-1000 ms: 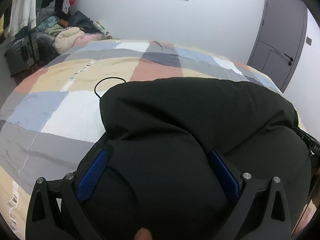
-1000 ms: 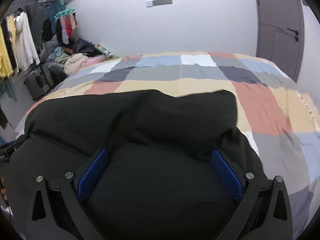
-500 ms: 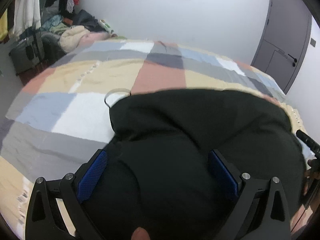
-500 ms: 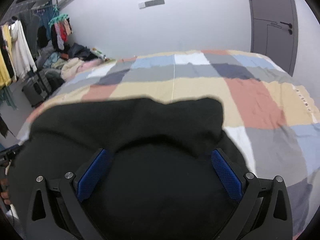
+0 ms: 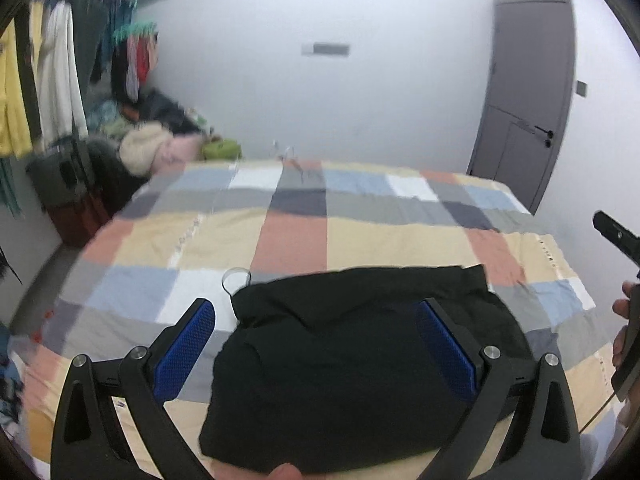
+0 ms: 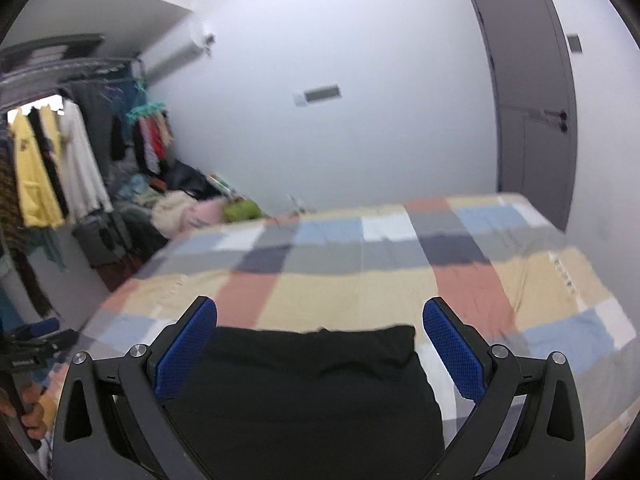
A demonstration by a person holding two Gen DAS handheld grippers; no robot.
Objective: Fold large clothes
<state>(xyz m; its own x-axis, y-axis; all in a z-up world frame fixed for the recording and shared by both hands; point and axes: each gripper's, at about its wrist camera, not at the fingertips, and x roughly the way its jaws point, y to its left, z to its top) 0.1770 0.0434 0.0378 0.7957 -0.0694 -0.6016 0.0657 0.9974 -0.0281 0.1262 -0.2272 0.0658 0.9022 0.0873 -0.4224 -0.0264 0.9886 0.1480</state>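
The black garment (image 5: 360,368) lay in a compact bundle on the near part of the bed (image 5: 360,236), on its checked cover, with a thin cord loop (image 5: 237,278) poking out at its far left corner. Both claws were spread wide and gripped nothing. The left gripper (image 5: 314,354) hung above the bundle, its blue pads (image 5: 185,350) standing clear of the cloth on either side, the left pad over bare cover and the right one over the fabric. The right gripper (image 6: 320,356) also sat over the garment (image 6: 304,400), which filled the space below and between its fingers; its far edge ran crosswise just ahead of the fingertips. From both wrist views the bundle's long axis appeared to run side to side across the bed, so its far edge lay forward of each claw and its near edge close to the person. Neither hand seemed clearly nearer, as the garment lay under both; the left claw sat toward the end with the cord, the right claw toward the opposite end. If another fold was wanted, I judged each claw would have to drop and pinch an edge at its own end. A door (image 6: 528,92) and hanging clothes (image 6: 48,168) stood well apart.
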